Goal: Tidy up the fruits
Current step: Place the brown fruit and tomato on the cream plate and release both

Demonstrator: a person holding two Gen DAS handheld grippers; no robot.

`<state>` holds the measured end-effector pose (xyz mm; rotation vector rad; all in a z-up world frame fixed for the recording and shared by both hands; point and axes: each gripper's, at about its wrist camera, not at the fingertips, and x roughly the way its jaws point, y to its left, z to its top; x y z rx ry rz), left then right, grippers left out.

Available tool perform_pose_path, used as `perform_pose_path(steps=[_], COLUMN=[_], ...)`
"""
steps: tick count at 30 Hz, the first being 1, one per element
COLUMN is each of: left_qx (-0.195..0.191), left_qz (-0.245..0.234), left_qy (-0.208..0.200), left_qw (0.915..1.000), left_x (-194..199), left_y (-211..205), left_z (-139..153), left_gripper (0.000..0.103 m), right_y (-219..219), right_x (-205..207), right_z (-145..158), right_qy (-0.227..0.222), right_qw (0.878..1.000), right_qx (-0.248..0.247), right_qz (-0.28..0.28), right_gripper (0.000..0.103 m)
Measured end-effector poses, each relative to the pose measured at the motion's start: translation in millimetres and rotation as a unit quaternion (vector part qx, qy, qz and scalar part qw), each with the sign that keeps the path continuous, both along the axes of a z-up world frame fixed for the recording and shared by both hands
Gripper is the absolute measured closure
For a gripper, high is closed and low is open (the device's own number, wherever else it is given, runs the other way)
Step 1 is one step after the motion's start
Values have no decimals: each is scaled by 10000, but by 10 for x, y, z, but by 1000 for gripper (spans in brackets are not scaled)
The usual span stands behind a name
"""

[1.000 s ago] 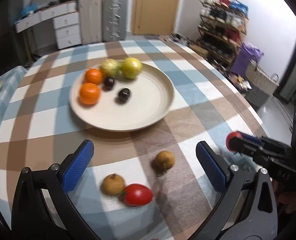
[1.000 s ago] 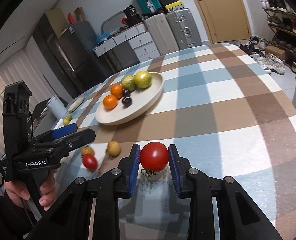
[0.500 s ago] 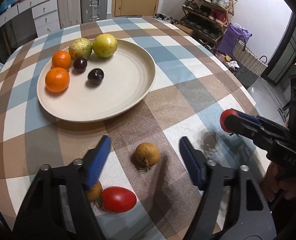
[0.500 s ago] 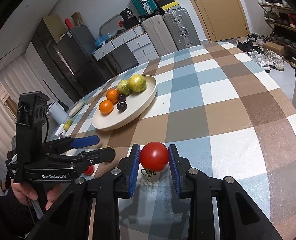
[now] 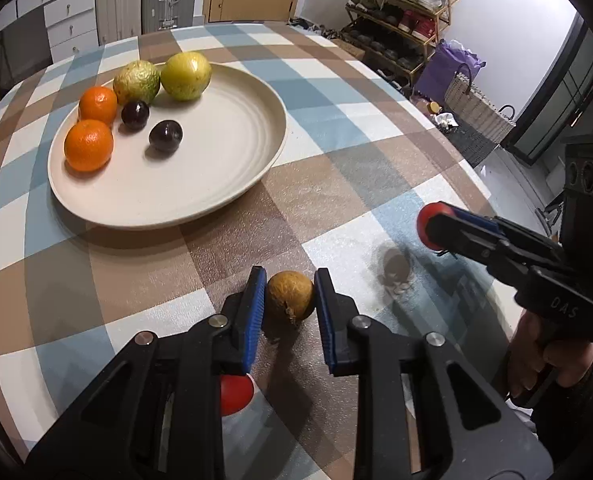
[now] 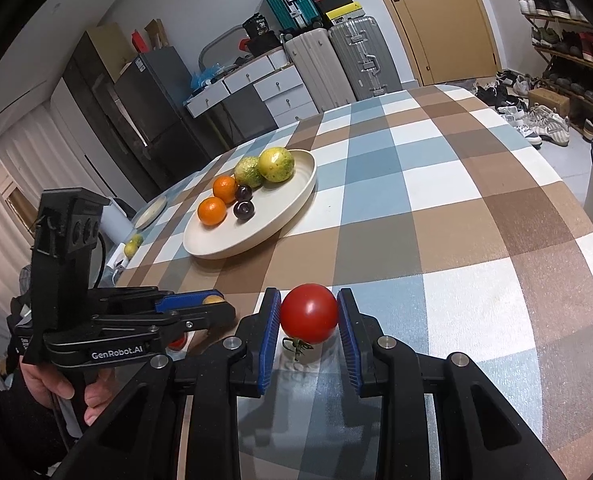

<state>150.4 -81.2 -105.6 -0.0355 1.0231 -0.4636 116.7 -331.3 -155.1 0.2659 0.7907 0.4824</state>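
Where suitcases [image 6: 336, 60] line the wall, a checked tablecloth [image 6: 436, 200] covers the table.

plate: the wide cream ceramic plate [image 5: 232, 184] sits on the checked blue-brown-white tablecloth [image 5: 336, 136], far side from both grippers
on the plate: two oranges [image 5: 89, 150], two dark plums [image 5: 165, 136], two yellow-green round fruits [image 5: 186, 76], all bunched at its left edge
near side: small brown round fruit [image 5: 289, 295] between the left gripper [image 5: 289, 290] pads
right of that: red tomato [image 6: 309, 313] in the right gripper [image 6: 309, 320], off the cloth
another red tomato [image 5: 236, 394]: on the cloth, under the left gripper
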Motion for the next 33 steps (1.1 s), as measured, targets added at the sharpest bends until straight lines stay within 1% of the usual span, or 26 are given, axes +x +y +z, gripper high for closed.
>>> perform_pose_path(steps=[4,8,11,17,23,28,30,33], left_qx=[-116,-154,-267,-321,-331,-302,-230,-253], left_qz=[35,109,199,351,493,522,492,484], left_qy=[-112,-209,-269,-486,-565,-633,-676,-665], left_qw=[9999,9996,9991,9977,9966,9962,9962,9963], left_x=[-13,-7,29,170,465,792,932,1122], left_y=[63,161,282,472,574,588,560,514], left_z=[82,169,243,414,496,529,521,495], left_gripper=[81,81,81,81,81,81,81,81], right_y=[25,56,89,182,343,483,516,561], right_x=[7,30,67,229,518,867,1020,1247], right_z=[12,37,65,176,326,415,443,469], right_qy=[0,-22,-30,-150,-298,-247,-206,-137], right_qw=[10000,10000,10000,9998,9987,9980,9974,9963], right_qx=[-34,-65,-51,35,163,274,402,570], right_qz=[10,31,64,160,367,516,561,628], right_gripper=[74,74,74,74,74,74,74,74])
